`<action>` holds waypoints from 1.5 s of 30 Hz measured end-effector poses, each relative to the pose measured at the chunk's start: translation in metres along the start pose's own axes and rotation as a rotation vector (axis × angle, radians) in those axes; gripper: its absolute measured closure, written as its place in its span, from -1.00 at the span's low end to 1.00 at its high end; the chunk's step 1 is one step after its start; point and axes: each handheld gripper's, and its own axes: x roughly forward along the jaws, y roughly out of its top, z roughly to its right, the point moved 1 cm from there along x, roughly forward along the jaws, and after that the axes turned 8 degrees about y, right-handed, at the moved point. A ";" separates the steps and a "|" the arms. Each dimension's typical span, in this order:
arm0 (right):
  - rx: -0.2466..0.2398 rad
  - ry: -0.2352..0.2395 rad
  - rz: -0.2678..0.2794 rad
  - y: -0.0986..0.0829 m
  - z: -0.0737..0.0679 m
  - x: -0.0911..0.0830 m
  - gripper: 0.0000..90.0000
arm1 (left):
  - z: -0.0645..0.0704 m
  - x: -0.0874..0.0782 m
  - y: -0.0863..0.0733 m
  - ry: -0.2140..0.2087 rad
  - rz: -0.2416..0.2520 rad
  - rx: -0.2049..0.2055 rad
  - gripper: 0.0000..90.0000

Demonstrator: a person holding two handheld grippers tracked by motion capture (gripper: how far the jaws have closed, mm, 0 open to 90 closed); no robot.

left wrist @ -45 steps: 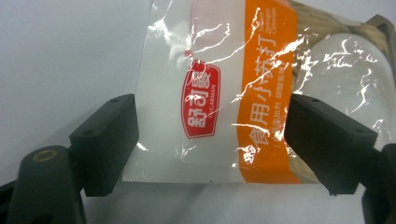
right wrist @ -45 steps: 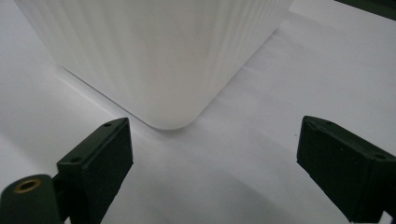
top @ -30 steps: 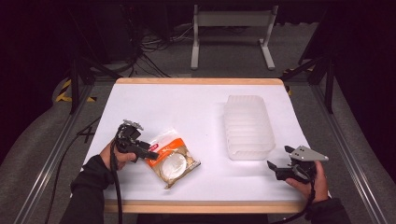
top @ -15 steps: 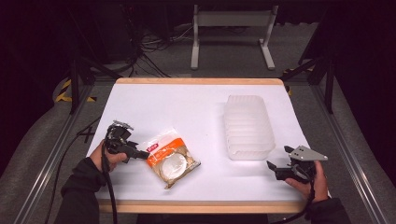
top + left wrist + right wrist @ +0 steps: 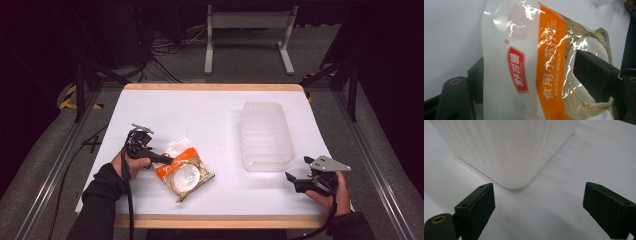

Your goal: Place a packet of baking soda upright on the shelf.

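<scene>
A clear food packet (image 5: pixel 184 172) with an orange band and a round white cake inside lies flat on the white table (image 5: pixel 200 107), front left of centre. My left gripper (image 5: pixel 167 160) reaches it from the left. In the left gripper view the packet (image 5: pixel 536 75) lies between the wide-apart jaws, one jaw behind its white end and the other in front of its cake end. The left gripper (image 5: pixel 529 65) is open. My right gripper (image 5: pixel 297 168) is open near the front right, with nothing in it. It points at the near corner of a ribbed translucent container (image 5: pixel 265 135).
The container (image 5: pixel 506 150) stands just ahead of the right gripper (image 5: pixel 539 187), with bare table between them. The wooden front edge (image 5: pixel 220 221) runs close below both hands. Metal rails flank the table, and a stand and cables lie on the floor beyond.
The left gripper drew back to the left, then came right again so that its jaws now straddle the packet's left end. The packet and the right gripper have stayed put.
</scene>
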 end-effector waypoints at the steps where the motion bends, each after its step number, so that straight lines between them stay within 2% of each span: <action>1: 0.001 0.002 0.000 0.000 0.000 0.000 -0.75 | 0.003 0.002 0.002 -0.021 -0.004 0.037 -0.17; 2: 0.001 0.002 0.000 0.000 0.000 0.000 -0.75 | 0.003 0.002 0.002 -0.021 -0.004 0.037 -0.09; 5: 0.009 0.006 0.001 0.000 0.001 0.000 -0.75 | 0.007 0.003 0.005 -0.025 -0.006 0.080 0.06; 8: 0.008 0.009 -0.002 0.000 0.001 0.000 -0.75 | 0.010 0.005 0.008 -0.017 0.001 0.112 0.48; 11: 0.005 0.009 -0.001 0.000 0.001 0.000 -0.75 | 0.014 0.008 0.009 0.021 -0.012 0.141 0.87; 12: 0.005 0.009 -0.001 0.000 0.001 0.000 -0.75 | 0.014 0.008 0.009 0.021 -0.012 0.141 0.92; 13: 0.006 0.009 0.002 0.000 0.001 0.000 -0.75 | 0.018 0.006 0.010 0.039 0.005 0.170 0.96; 14: 0.006 0.009 0.002 0.000 0.001 0.000 -0.75 | 0.018 0.006 0.010 0.039 0.005 0.170 0.99; 15: 0.004 0.010 0.003 0.000 0.000 0.000 -0.75 | 0.026 0.002 0.010 0.063 0.034 0.204 0.99; 16: 0.004 0.010 0.003 0.000 0.000 0.000 -0.75 | 0.026 0.002 0.010 0.063 0.034 0.204 0.99; 18: 0.001 0.008 0.004 0.000 0.000 -0.001 -0.75 | 0.034 -0.004 0.010 0.088 0.065 0.233 0.99; 19: -0.001 0.009 0.005 0.000 0.000 -0.001 -0.74 | 0.043 -0.011 0.010 0.108 0.099 0.276 0.99; 20: -0.001 0.009 0.005 0.000 0.000 -0.001 -0.74 | 0.043 -0.011 0.010 0.108 0.099 0.276 1.00; 23: 0.000 0.008 0.008 0.000 0.000 -0.001 -0.74 | 0.060 -0.021 0.009 0.135 0.144 0.336 1.00; 25: -0.003 0.008 0.010 0.000 0.000 -0.001 -0.74 | 0.073 -0.028 0.008 0.172 0.184 0.376 1.00; 27: -0.004 0.009 0.010 0.000 0.000 -0.002 -0.74 | 0.082 -0.032 0.008 0.205 0.217 0.399 1.00; 33: -0.001 0.005 0.011 0.000 0.000 -0.002 -0.74 | 0.102 -0.044 0.008 0.232 0.312 0.435 1.00; 38: 0.001 0.004 0.014 0.000 0.000 -0.003 -0.74 | 0.111 -0.049 0.009 0.237 0.347 0.457 1.00; 39: 0.000 0.004 0.014 0.000 0.000 -0.003 -0.74 | 0.115 -0.049 0.009 0.249 0.362 0.459 1.00; 41: 0.002 0.003 0.017 0.000 0.000 -0.003 -0.74 | 0.117 -0.049 0.010 0.243 0.365 0.467 1.00; 45: 0.006 0.000 0.021 0.000 0.001 -0.003 -0.74 | 0.122 -0.050 0.014 0.252 0.401 0.476 1.00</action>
